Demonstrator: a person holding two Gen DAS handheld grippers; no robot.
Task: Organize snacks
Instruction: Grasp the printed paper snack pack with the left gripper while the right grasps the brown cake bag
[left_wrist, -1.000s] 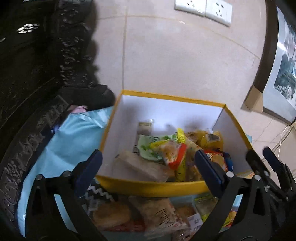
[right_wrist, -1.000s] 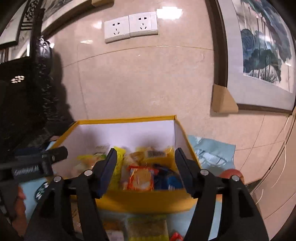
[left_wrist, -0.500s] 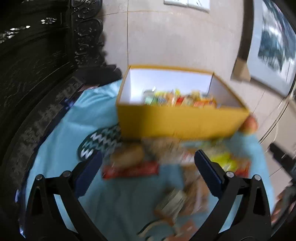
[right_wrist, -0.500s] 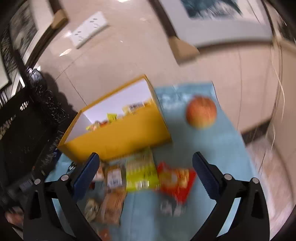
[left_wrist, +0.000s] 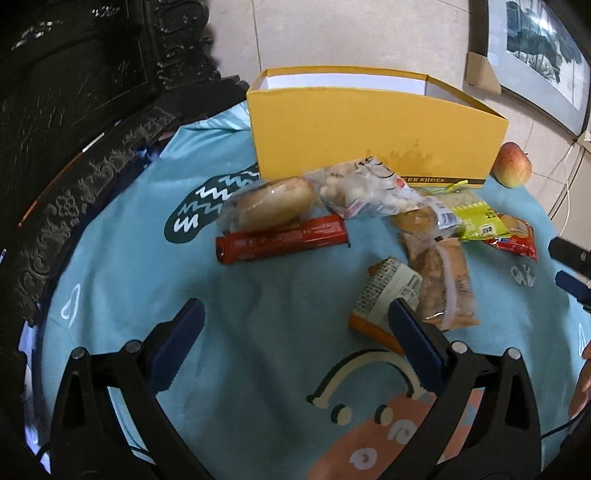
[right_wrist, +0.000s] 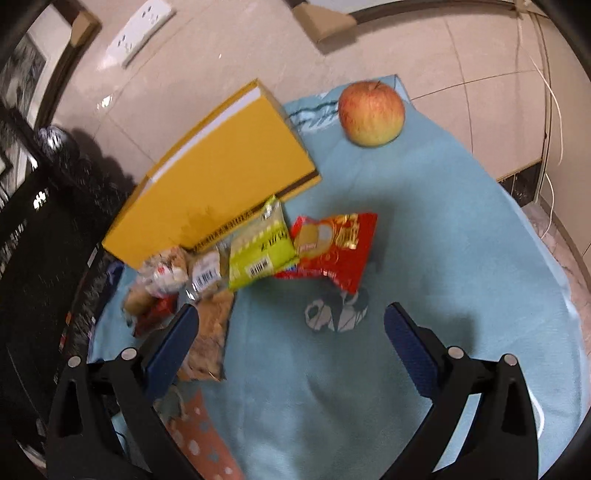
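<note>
Left gripper (left_wrist: 291, 343) hangs over the blue cloth (left_wrist: 147, 280), jaws spread, nothing between them. Right gripper (right_wrist: 290, 341) jaws have just been opening, now spread wide and empty above the cloth. Snacks lie on the cloth in front of the yellow box (left_wrist: 373, 129): bun (left_wrist: 273, 201), red bar (left_wrist: 282, 238), green pack (right_wrist: 258, 249), red pack (right_wrist: 334, 245). Apple (right_wrist: 371, 112) sits beside the box

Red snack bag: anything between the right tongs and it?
Nothing visible. Right tongs are open, empty, over bare blue cloth; the red snack bag lies just beyond, top exposed, its left edge under the green packet.
</note>
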